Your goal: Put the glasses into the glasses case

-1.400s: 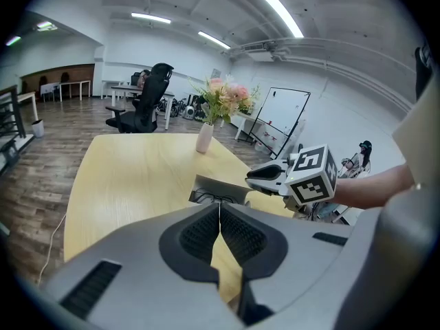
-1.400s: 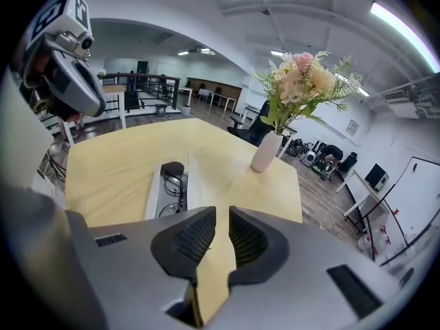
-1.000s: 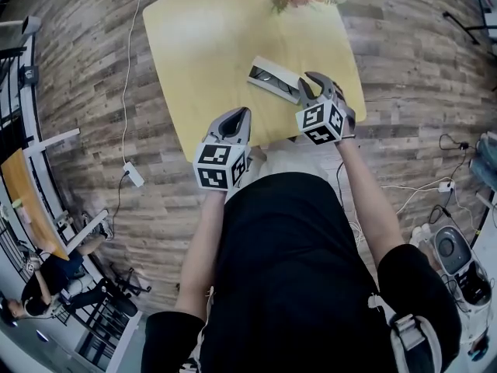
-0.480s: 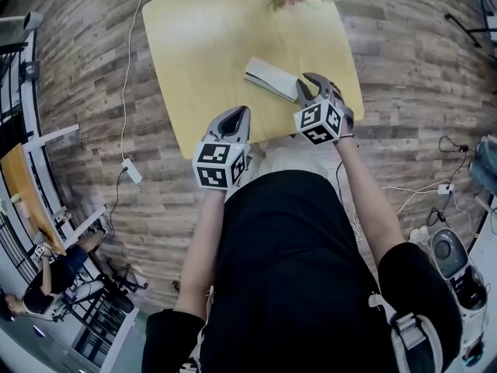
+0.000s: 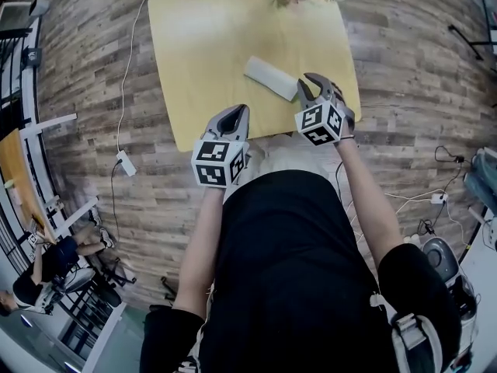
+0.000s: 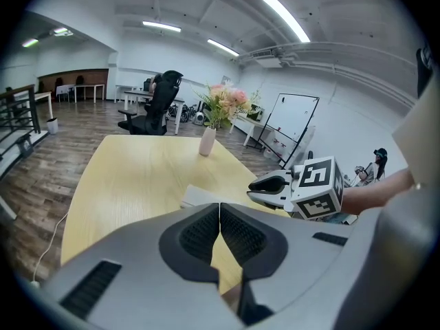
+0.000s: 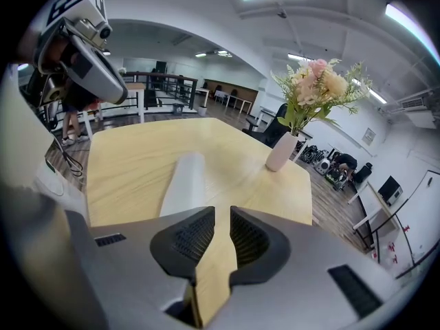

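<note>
While glasses case (image 5: 272,78) lies closed on table (image 5: 202,45), both grippers are empty

left gripper (image 5: 233,115): jaws pressed together, gripping nothing, over near table edge. right gripper (image 5: 313,84): jaws slightly parted, nothing between, just beside case's near end.

No readable text, label, brand, number or sign in any view.

Left gripper (image 6: 219,205) low in foreground, jaws closed tip to tip, nothing between. Beyond tips: yellow table (image 6: 130,174), closed pale glasses case (image 6: 201,197) lying flat on it. Right gripper (image 6: 253,188) with marker cube at right, just beside case, over table's near edge. White vase (image 6: 205,141) of pink flowers (image 6: 225,102) at far edge. Black office chair (image 6: 159,100) behind table.
</note>
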`<state>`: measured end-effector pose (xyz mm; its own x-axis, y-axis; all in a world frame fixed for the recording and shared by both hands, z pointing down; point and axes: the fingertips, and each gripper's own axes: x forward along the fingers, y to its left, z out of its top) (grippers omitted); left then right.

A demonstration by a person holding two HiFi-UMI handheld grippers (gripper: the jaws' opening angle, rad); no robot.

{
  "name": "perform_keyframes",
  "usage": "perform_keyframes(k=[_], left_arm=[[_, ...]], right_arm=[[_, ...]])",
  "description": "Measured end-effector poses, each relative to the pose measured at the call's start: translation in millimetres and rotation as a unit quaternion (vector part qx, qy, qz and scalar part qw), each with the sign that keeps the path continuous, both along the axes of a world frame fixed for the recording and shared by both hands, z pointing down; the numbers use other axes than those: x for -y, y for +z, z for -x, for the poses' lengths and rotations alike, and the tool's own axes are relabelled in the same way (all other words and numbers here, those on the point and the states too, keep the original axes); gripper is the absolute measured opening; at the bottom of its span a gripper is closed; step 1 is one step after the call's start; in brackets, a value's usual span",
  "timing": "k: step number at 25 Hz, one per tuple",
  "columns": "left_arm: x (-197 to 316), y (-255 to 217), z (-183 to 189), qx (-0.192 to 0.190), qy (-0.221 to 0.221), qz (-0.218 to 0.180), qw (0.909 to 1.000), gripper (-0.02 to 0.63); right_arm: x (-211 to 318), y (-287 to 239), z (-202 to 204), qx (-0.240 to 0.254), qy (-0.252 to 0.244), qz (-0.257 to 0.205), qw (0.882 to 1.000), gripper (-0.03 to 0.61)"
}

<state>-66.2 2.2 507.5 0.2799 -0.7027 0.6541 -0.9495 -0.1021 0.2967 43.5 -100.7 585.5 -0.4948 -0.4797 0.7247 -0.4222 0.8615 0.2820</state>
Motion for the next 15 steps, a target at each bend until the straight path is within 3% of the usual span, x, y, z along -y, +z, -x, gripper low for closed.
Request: perform_keyframes(k=[15], left_arm=[[-27.4, 15.2, 0.7, -0.020, -0.015, 0.014, 0.9996, 0.024]], right_arm=[[-27.2, -12.0, -4.8, 0.003, -0.001, -0.010, 1.000, 0.060]])
